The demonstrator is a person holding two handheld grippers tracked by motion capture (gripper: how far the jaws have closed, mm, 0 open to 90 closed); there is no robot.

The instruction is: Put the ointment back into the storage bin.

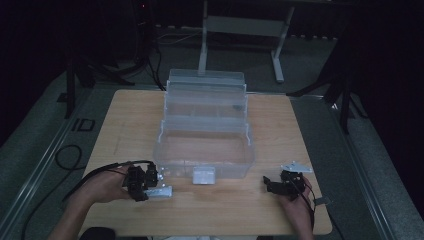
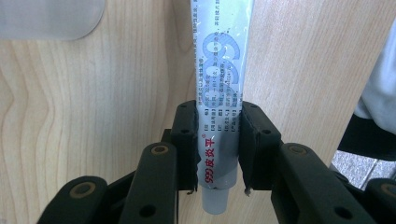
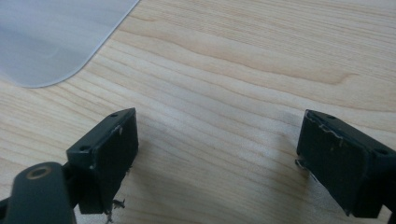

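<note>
In the high view, a wooden counter (image 1: 125, 120) carries a clear plastic box (image 1: 202, 145) standing open at its middle, with its tiered trays stepped back toward the far side and a pale latch at the middle of its near wall. The room around is dark, so finer detail in the box is hard to make out. At the near left, the person's left hand (image 1: 102, 186) holds the left hand-held gripper (image 1: 145, 187) just beside the box's near left corner, with a silvery tube (image 1: 159, 192) sticking out from it toward the right, low over the counter. At the near right, the right hand (image 1: 295, 202) holds the right hand-held gripper (image 1: 270, 184), well apart from the tube and a little clear of the box's near right corner; a grey plate sits on top of it.

In the left gripper view, the left hand-held gripper (image 2: 218, 140) pinches the tube (image 2: 219, 84) near its capped end, one black jaw on each side. The tube bears red and blue print and runs away from the camera over the wood grain. A frosted corner of the box (image 2: 46, 18) shows at the upper left.

In the right gripper view, the right hand-held gripper (image 3: 217, 149) has its jaws spread wide with only bare wood between them. A rounded corner of the box (image 3: 51, 37) lies at the upper left.
</note>
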